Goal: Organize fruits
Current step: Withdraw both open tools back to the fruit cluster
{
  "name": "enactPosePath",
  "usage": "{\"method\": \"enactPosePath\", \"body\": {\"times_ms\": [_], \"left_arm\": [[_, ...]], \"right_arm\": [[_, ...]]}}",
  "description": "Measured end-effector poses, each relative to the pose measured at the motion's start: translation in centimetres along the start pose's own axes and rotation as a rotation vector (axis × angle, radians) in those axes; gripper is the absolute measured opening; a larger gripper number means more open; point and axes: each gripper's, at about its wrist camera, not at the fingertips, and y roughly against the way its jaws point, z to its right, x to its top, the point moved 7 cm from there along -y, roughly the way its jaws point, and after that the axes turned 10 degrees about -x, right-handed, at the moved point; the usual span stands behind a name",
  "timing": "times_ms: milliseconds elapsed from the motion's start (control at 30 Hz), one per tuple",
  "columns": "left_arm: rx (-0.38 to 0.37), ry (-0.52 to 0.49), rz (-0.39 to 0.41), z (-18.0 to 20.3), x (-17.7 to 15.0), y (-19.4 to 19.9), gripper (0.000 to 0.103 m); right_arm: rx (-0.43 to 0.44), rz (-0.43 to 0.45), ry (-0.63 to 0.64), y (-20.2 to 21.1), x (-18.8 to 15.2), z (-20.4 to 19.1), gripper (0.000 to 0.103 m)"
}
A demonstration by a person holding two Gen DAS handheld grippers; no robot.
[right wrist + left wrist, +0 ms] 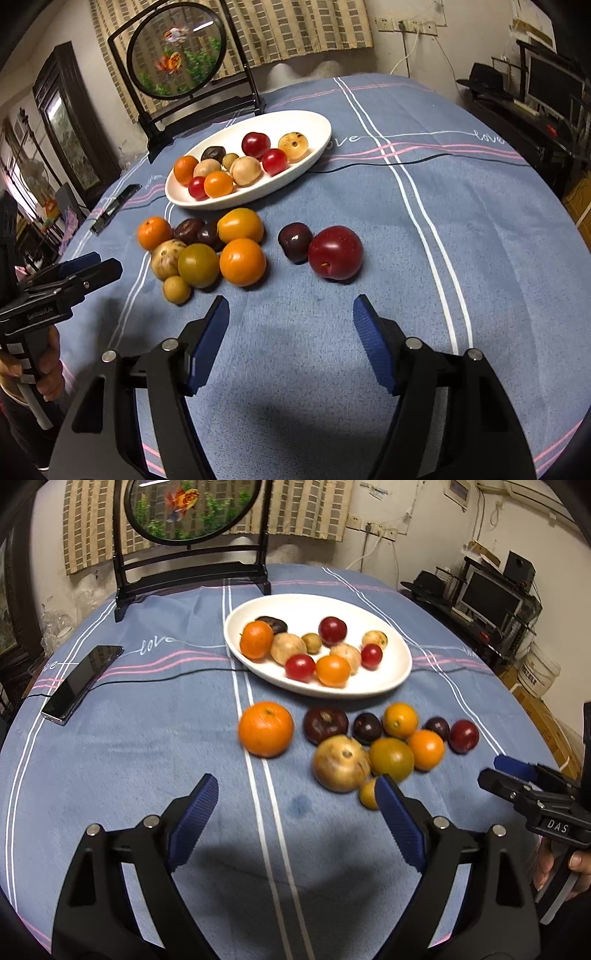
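Observation:
A white oval plate (369,690) (258,197) holds several small fruits: oranges, red plums and tan ones. In front of it, more fruit lies loose on the blue cloth. There is a big orange (265,729) (155,232), a tan fruit (340,763), a greenish one (391,759), a dark plum (294,238) and a red plum (335,252) (463,736). My left gripper (295,781) (109,261) is open and empty, just short of the big orange and the tan fruit. My right gripper (291,301) (489,770) is open and empty, a little short of the red plum.
A black phone (83,681) lies at the left with a thin black cable (166,675) running past the plate. A round goldfish screen on a black stand (192,509) stands at the table's far edge. A shelf with a monitor (487,598) is beyond the right edge.

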Motion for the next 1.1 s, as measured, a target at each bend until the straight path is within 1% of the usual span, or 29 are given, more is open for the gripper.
{"method": "enactPosePath", "body": {"times_ms": [200, 333, 467, 567, 633, 767, 967, 1033, 1067, 1100], "left_arm": [[-0.003, -0.048, -0.039, 0.6, -1.5, -0.7, 0.089], [-0.008, -0.03, -0.051, -0.3, -2.0, -1.0, 0.089], [-0.007, -0.021, -0.058, -1.1, -2.1, -1.3, 0.09], [-0.026, -0.008, -0.071, -1.3, -2.3, -1.8, 0.09], [-0.034, -0.005, -0.082, -1.3, -2.4, -2.2, 0.09], [-0.053, -0.003, -0.104, -1.3, -2.7, -2.9, 0.09], [-0.069, 0.003, -0.111, -1.5, -2.5, -3.2, 0.09], [-0.067, 0.003, -0.115, -1.6, -2.3, -3.4, 0.09], [-0.068, 0.003, -0.117, -1.5, -2.2, -3.5, 0.09], [-0.072, 0.001, -0.118, -1.4, -2.1, -3.5, 0.09]], "right_arm": [[-0.025, -0.001, 0.062, -0.6, -0.2, -1.1, 0.07], [-0.05, 0.002, 0.126, -1.3, -0.3, -2.1, 0.07], [-0.055, -0.031, 0.182, -2.3, -0.4, -3.4, 0.07], [-0.067, -0.044, 0.228, -2.9, -0.2, -4.3, 0.07], [-0.085, -0.045, 0.276, -3.5, 0.0, -4.9, 0.067], [-0.086, -0.063, 0.294, -4.6, 0.7, -5.4, 0.051], [-0.09, -0.054, 0.299, -5.6, 2.0, -6.0, 0.051], [-0.087, -0.056, 0.3, -6.0, 2.2, -6.1, 0.045], [-0.071, -0.064, 0.299, -6.2, 2.1, -6.2, 0.038], [-0.072, -0.062, 0.298, -6.1, 2.2, -6.2, 0.038]]}}
